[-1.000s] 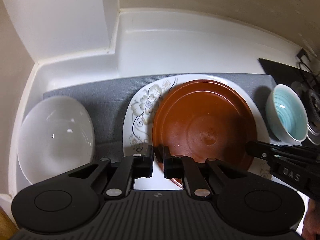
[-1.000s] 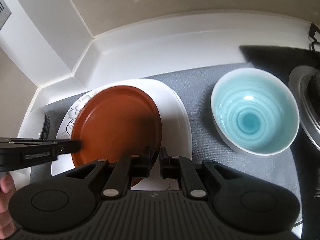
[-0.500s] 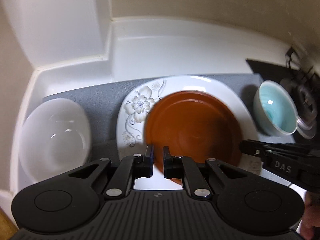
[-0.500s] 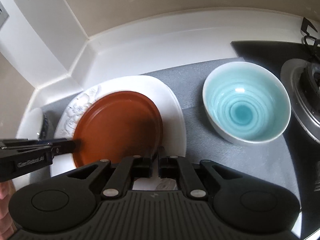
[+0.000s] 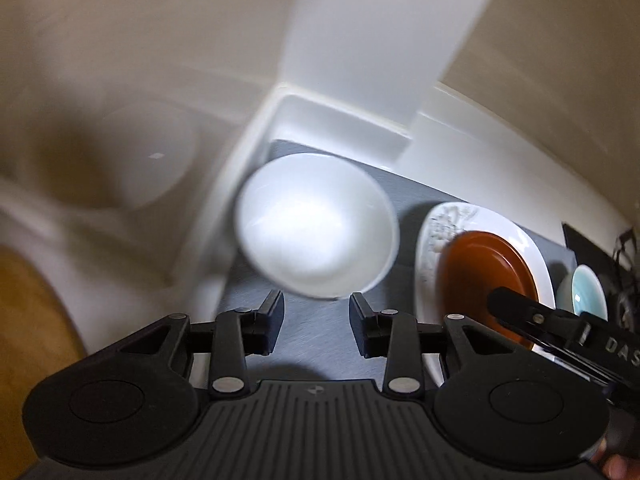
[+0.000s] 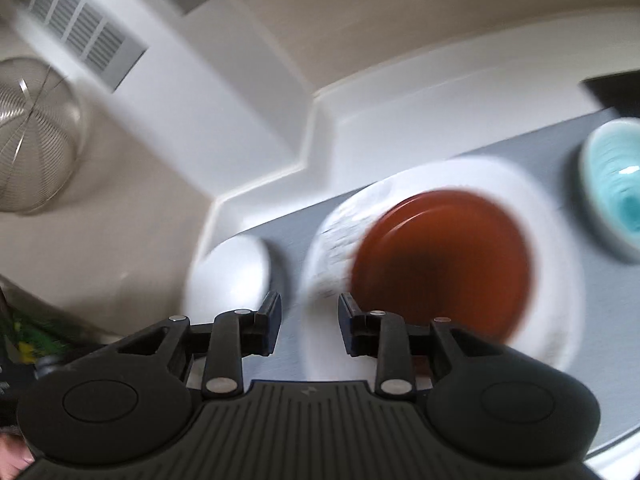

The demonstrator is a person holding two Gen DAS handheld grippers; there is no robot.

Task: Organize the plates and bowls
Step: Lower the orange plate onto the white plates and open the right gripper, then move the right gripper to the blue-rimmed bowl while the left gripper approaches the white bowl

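A brown plate (image 5: 486, 276) lies on a white flowered plate (image 5: 448, 220) on the grey mat (image 5: 320, 332). A white bowl (image 5: 316, 228) stands at the mat's left end, and a turquoise bowl (image 5: 586, 292) stands to the right of the plates. My left gripper (image 5: 316, 306) is open and empty just before the white bowl. My right gripper (image 6: 308, 306) is open and empty between the white bowl (image 6: 228, 276) and the flowered plate (image 6: 556, 216), above the mat. The brown plate (image 6: 440, 264) and turquoise bowl (image 6: 616, 188) lie to its right. Both views are blurred.
A white counter ledge (image 5: 340, 116) and wall corner border the mat at the back. A stove edge (image 5: 588, 244) lies at far right. A wire strainer (image 6: 32, 136) hangs at the upper left, below a vent (image 6: 84, 36). A wooden surface (image 5: 32, 320) is at the left.
Both grippers have opened and let go of the brown plate, which now rests on the flowered plate. Both have swung left, the left one toward the white bowl.
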